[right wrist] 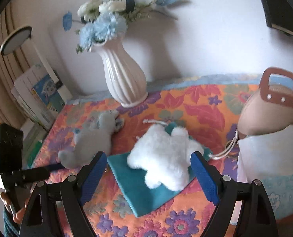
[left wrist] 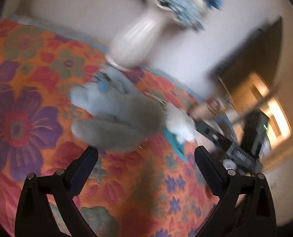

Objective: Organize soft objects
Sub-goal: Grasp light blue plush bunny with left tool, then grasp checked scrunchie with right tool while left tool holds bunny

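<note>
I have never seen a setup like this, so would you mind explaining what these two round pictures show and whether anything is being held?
A person holds a two-finger gripper in each hand, each with a fisheye camera looking along its fingers. The blurred picture comes from the left gripper, facing a grey plush toy. The other comes from the right gripper, facing a white plush toy lying on a teal cloth. Both rest on a flowered tablecloth near a white vase and a beige bag. Both grippers are open; nothing is held.
</note>
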### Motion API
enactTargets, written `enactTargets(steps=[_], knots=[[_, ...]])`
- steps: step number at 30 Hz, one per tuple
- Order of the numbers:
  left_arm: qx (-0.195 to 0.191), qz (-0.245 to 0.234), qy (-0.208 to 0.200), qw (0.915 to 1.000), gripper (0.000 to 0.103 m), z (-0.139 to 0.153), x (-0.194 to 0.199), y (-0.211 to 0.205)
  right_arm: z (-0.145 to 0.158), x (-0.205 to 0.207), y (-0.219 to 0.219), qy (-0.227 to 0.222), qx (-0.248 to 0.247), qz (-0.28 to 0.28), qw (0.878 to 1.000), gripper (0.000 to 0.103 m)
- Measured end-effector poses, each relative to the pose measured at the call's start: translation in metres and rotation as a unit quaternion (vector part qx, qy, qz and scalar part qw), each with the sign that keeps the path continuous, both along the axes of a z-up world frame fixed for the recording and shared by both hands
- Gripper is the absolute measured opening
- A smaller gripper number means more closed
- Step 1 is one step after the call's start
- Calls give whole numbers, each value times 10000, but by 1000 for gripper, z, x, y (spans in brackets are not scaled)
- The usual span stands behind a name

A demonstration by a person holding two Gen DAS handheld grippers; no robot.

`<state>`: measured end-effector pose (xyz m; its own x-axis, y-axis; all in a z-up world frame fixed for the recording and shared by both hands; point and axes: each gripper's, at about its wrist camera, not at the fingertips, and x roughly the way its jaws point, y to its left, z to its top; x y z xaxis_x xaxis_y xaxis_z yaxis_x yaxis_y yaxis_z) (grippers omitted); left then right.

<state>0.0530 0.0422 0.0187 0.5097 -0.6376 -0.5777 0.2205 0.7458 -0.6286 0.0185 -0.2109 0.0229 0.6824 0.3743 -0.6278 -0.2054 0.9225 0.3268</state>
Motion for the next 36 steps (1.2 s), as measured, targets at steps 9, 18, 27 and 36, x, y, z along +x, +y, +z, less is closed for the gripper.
enactTargets(steps=[9, 18, 27, 36], knots=[[1047, 1255, 359, 9859, 101, 9, 41, -27, -6, 27, 30, 540, -1692, 257, 9838, 86], [1727, 1117, 344, 9780, 98, -17, 60, -61, -29, 33, 38, 532, -1971, 307, 9785, 84], [1643, 775, -226, 9831, 58, 0, 34, -54, 3, 2, 39, -480, -2029, 199, 9778, 45], [912, 384, -660, 9929, 58, 25, -18, -16, 22, -14, 18, -128, -713, 352, 9968, 22]])
